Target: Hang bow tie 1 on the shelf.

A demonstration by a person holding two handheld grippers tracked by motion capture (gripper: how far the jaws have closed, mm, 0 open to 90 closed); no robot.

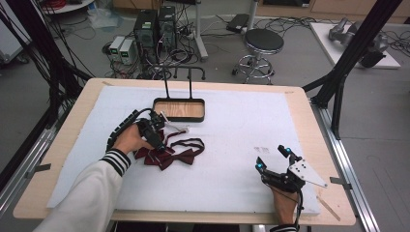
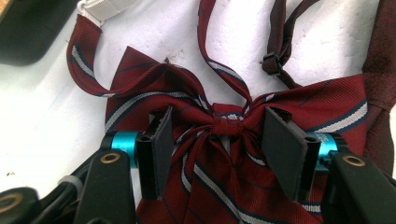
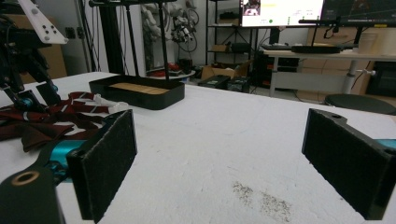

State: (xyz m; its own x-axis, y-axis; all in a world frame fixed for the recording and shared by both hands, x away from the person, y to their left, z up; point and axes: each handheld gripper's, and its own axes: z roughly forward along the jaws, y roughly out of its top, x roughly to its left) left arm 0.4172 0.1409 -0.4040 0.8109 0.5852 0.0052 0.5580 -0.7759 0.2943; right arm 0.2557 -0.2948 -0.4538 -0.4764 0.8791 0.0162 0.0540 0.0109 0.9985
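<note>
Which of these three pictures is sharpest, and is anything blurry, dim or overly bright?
Left gripper view: the striped bow tie is crisp, its weave visible, while the black jaws at the bottom look slightly soft. Right gripper view: the near jaws are a bit fuzzy, the black tray fairly clear, and the monitor behind glares white. High view: even light, faint shadows, small and soft in detail.

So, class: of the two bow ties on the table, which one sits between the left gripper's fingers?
The striped red bow tie, with white and navy stripes; its knot lies between the fingers. The plain dark maroon one lies beside it.
</note>
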